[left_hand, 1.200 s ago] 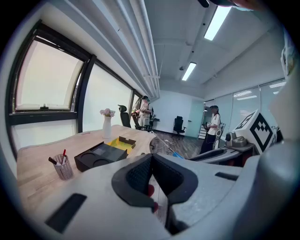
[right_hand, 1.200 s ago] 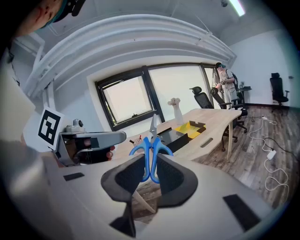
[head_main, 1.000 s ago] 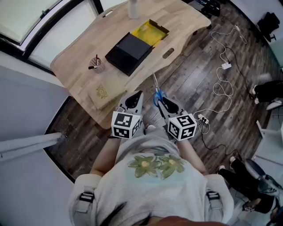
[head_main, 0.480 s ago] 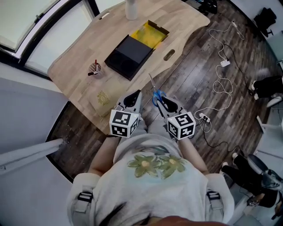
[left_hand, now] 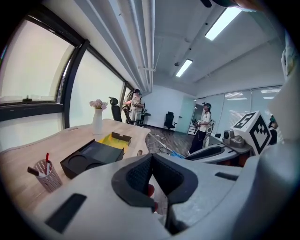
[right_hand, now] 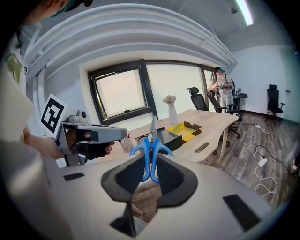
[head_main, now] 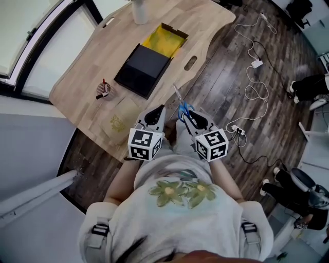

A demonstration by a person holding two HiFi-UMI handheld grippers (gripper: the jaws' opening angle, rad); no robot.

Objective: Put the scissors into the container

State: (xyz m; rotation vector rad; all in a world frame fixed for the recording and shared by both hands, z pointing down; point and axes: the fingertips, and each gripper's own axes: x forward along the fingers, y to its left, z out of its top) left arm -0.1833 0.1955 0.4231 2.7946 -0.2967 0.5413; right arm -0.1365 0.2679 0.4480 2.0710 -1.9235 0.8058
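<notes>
Still in carry. Right gripper [head_main: 188, 114] stays clamped on the scissors [head_main: 181, 102], jaws pinching the blue handles and blades pointing ahead toward the table. Left gripper [head_main: 152, 117] is pressed shut on nothing and held level beside it. Both hang close to the body, over the floor and short of the table [head_main: 77, 82] edge.

Change over the last second: the grippers have kept their place in the head view, while the table and its load have slid down and left. That reads as the person turning or stepping, not reaching. Grip unchanged. Judgement: approach only, drop-off not begun.

Count, near to far:
- grippers: two
- scissors: one pair, in the right gripper
- flat tan pad [head_main: 119, 120] at the near table edge: one
- cup [head_main: 103, 91] holding pens: one; likely the container, though I cannot be sure
- black box [head_main: 141, 69]: one
- yellow tray [head_main: 164, 40] touching the box's far side: one
- vase [head_main: 139, 10] at the far edge: one
</notes>
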